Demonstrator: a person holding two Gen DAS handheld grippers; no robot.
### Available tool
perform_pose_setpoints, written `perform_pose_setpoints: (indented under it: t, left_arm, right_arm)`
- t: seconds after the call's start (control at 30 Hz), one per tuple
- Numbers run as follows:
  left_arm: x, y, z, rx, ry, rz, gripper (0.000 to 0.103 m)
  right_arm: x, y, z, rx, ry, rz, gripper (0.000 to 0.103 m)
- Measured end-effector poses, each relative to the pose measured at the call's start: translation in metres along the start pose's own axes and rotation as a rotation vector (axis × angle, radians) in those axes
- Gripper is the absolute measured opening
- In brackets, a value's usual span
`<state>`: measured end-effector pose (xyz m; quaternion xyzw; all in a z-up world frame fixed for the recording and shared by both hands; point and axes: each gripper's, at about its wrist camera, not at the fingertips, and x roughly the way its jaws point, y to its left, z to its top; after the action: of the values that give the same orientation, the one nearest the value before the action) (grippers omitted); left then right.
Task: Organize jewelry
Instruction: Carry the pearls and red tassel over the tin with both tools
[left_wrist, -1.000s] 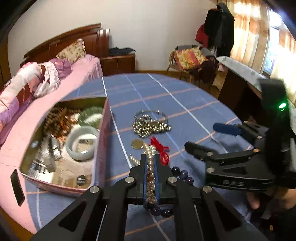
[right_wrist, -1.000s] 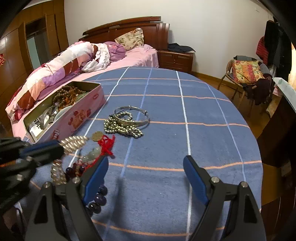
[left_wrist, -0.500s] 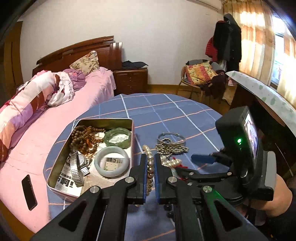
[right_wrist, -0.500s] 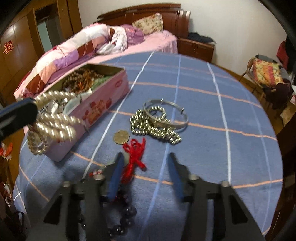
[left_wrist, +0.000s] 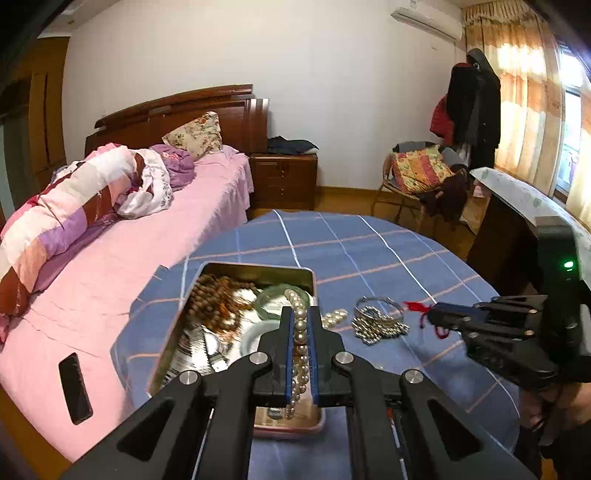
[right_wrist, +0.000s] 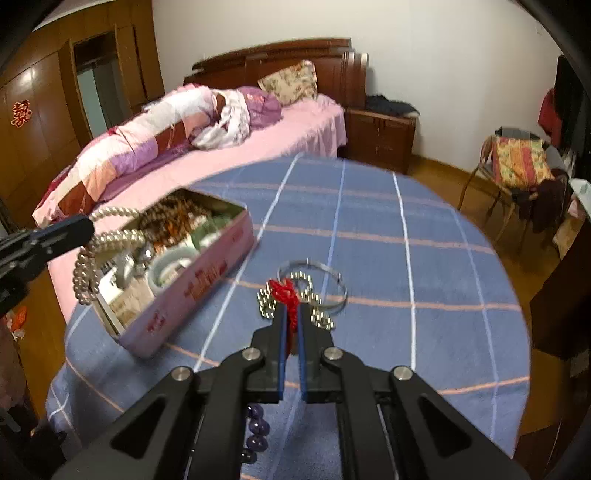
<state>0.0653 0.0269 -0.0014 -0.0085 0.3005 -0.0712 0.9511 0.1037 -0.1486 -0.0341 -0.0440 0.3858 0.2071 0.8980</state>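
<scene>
Left gripper (left_wrist: 300, 325): pressed together on the pearl necklace (left_wrist: 301, 347); the strand is pinched between the blue pads and is held above the open tin (left_wrist: 173, 343).
Pearl necklace: light and limp; several loops hang free below the pads in the right wrist view (right_wrist: 107, 240). It is judged slippery, because the beads are round and smooth, so a grip across several strands at once is safer than on one bead.
Right gripper (right_wrist: 291, 314): its jaws have just been closing and are now pinched on the red cord (right_wrist: 286, 295), which is lifted off the cloth.
Red cord: soft and very light; a knotted tassel is seen at the tips. It is best taken at the thick knot. Purple beads (right_wrist: 258, 432) are seen below this gripper; whether they hang from the cord cannot be told.
Tin: stiff metal, already holding wooden beads (left_wrist: 218, 299) and two bangles (left_wrist: 280, 299).
Silver chain (left_wrist: 376, 325): it lies on the blue tablecloth (left_wrist: 369, 254) with a thin silver bangle (right_wrist: 332, 277); it is judged heavier and loose, likely to trail when lifted.
</scene>
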Motion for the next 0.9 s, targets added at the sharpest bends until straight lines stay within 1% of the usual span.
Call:
perform_pose_setpoints:
  t: [0.23,0.47,0.67,0.9]
  left_arm:
    - [-0.003,0.024,0.012,-0.017,-0.019,0.021,0.005]
    - [-0.003,0.047,0.013,-0.030,-0.019,0.059,0.005]
    - [-0.001,0.064,0.009,-0.062,-0.010,0.076,0.005]
    - [0.005,0.071,0.003,-0.082,0.014,0.077,0.006]
  right_arm:
    - [-0.006,0.019,0.024,-0.033,-0.049,0.027,0.008]
    - [-0.005,0.048,0.043,-0.080,-0.081,0.065,0.008]
    - [-0.002,0.075,0.050,-0.126,-0.089,0.111,0.008]
    - [0.005,0.098,0.049,-0.163,-0.075,0.152,0.008]
